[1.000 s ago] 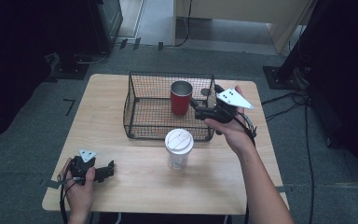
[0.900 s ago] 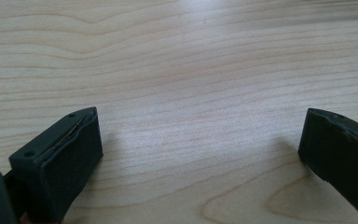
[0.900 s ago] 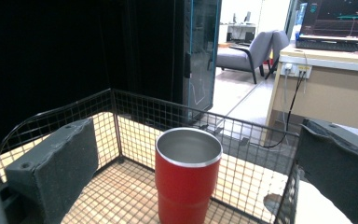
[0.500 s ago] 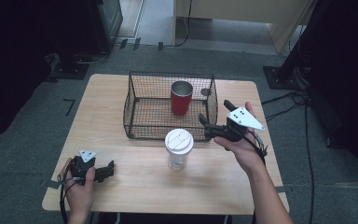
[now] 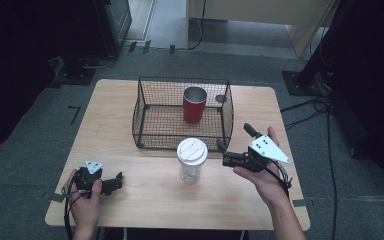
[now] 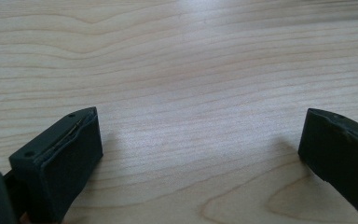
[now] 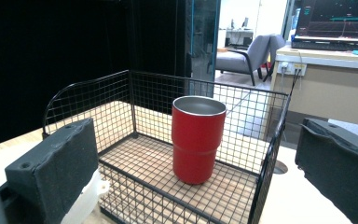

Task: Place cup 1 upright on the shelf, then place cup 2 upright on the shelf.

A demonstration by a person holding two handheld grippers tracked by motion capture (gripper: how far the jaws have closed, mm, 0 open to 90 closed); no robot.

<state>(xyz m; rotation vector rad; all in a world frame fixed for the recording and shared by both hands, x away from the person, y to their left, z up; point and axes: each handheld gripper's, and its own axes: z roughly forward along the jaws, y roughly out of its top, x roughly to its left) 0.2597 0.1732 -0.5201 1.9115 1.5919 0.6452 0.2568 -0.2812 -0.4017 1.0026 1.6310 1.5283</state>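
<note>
Plainly, nearer hand: right gripper [image 5: 234,156], lower right of the high view, just right of the lidded clear cup [image 5: 191,159].
Cup axis: upright, on the counter [image 5: 260,107] before the wire basket [image 5: 152,87].
Right fingers: apart, empty.
Left gripper [image 5: 111,183]: lower left, fingers apart over bare wood.
Red tumbler [image 7: 197,139]: standing inside the basket.

In the right gripper view, a tool jaw hides most of the white-lidded cup [image 7: 86,203].

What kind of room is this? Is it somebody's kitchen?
Probably not a kitchen: it looks like an office or lab. A grey office chair, a computer screen on a counter, and loose black cables on grey carpet suggest a workroom.
</note>
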